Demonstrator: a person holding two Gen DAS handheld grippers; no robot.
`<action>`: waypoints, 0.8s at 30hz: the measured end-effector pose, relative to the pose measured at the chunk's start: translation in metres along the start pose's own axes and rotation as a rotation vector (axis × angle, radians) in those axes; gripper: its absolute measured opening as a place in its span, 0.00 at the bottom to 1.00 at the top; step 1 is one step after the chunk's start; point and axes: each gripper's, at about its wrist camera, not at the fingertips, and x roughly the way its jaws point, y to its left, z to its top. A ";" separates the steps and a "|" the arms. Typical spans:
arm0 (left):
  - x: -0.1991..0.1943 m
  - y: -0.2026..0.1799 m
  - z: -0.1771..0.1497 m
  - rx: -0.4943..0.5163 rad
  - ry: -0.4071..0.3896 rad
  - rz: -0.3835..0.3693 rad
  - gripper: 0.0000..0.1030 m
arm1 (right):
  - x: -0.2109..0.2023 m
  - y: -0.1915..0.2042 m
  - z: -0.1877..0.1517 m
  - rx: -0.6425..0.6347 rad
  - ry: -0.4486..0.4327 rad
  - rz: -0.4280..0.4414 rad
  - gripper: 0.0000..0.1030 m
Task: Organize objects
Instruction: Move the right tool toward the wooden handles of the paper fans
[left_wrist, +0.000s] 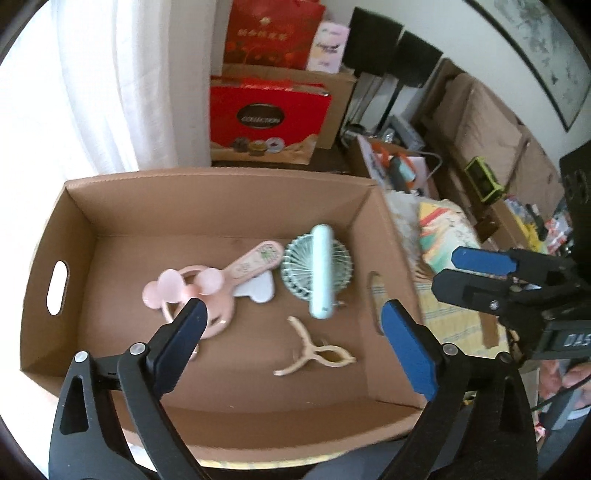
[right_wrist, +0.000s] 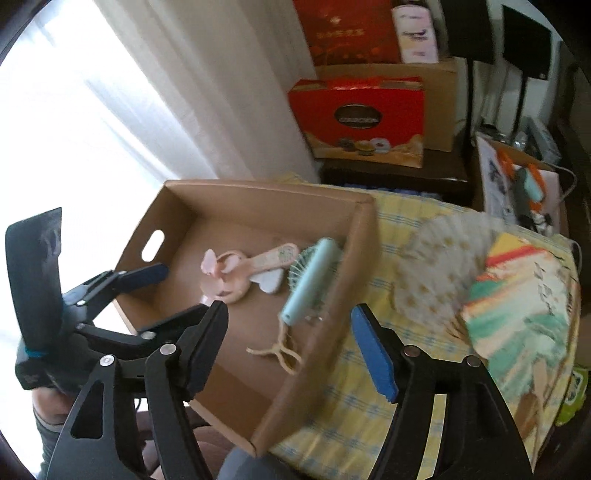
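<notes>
An open cardboard box (left_wrist: 221, 199) holds a pink mouse-eared hand fan (left_wrist: 207, 291), a mint-green hand fan (left_wrist: 319, 271), a pale heart-shaped piece (left_wrist: 258, 291) and a beige hair claw (left_wrist: 314, 350). My left gripper (left_wrist: 293, 308) hangs open above the box floor with nothing between its blue pads. My right gripper (right_wrist: 289, 312) is open and empty too, above the box's right wall (right_wrist: 354, 251). Each gripper shows in the other's view: the right gripper (left_wrist: 448, 271) beside the box, the left gripper (right_wrist: 181, 291) over its near-left corner.
Two spread paper fans, one white with gold dots (right_wrist: 436, 266) and one colourful (right_wrist: 524, 295), lie on the yellow checked cloth (right_wrist: 351, 406) right of the box. Red gift boxes (left_wrist: 266, 122) and a paper bag (left_wrist: 391, 166) stand behind. A white curtain (left_wrist: 129, 92) hangs at the left.
</notes>
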 end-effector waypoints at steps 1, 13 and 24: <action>-0.001 -0.007 -0.002 0.004 -0.001 -0.003 0.94 | -0.006 -0.005 -0.006 0.003 -0.009 -0.014 0.73; -0.011 -0.088 -0.033 0.102 0.010 -0.089 0.94 | -0.061 -0.060 -0.073 0.055 -0.083 -0.120 0.78; 0.008 -0.154 -0.056 0.141 0.044 -0.181 1.00 | -0.108 -0.130 -0.117 0.167 -0.138 -0.224 0.78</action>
